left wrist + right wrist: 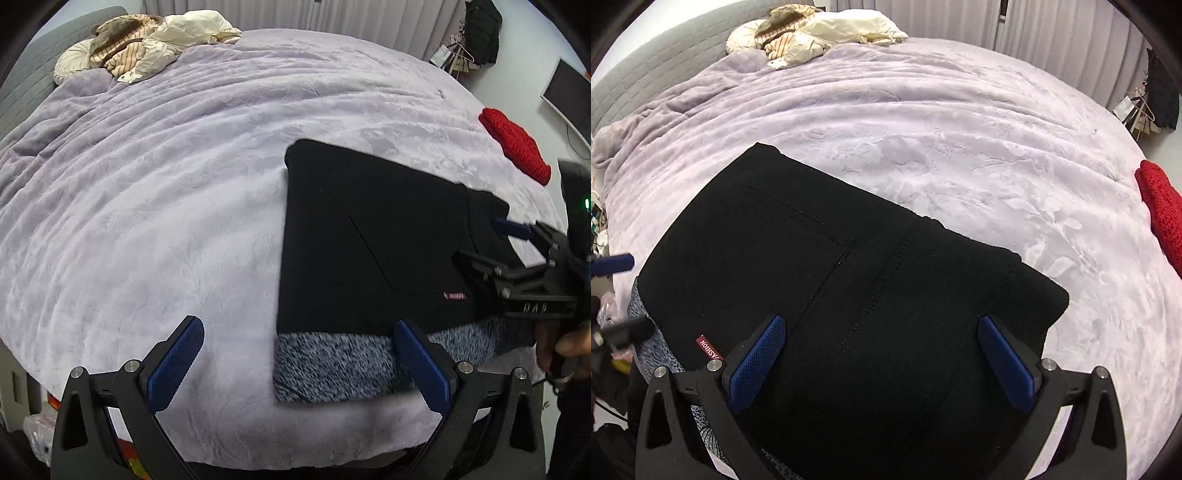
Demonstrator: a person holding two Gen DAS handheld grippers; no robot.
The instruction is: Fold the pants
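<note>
**A:** Lavender blanket (166,192) spread right across the bed, and near the bed's front edge sit the black pants (369,236), folded into a flat block.

**B:** They're lying on top of a speckled grey fleece (332,365), which sticks out toward the front edge. Small red label (709,347) showing on the pants, too.

**A:** Left gripper (295,369) hovers at the front edge, fingers (173,365) spread wide, nothing between them. One finger is over bare blanket, the other over the fleece.

**B:** Right gripper (882,362) is directly above the pants, its fingers (1008,365) wide apart as well, holding nothing. Whether they touch the cloth, I can't tell.

**A:** Red knit piece (517,144) lies off toward the bed's right edge, well apart from the pants.

**B:** And at the far corner by the grey headboard (646,77), a heap of cream and striped bedding (147,44).
</note>
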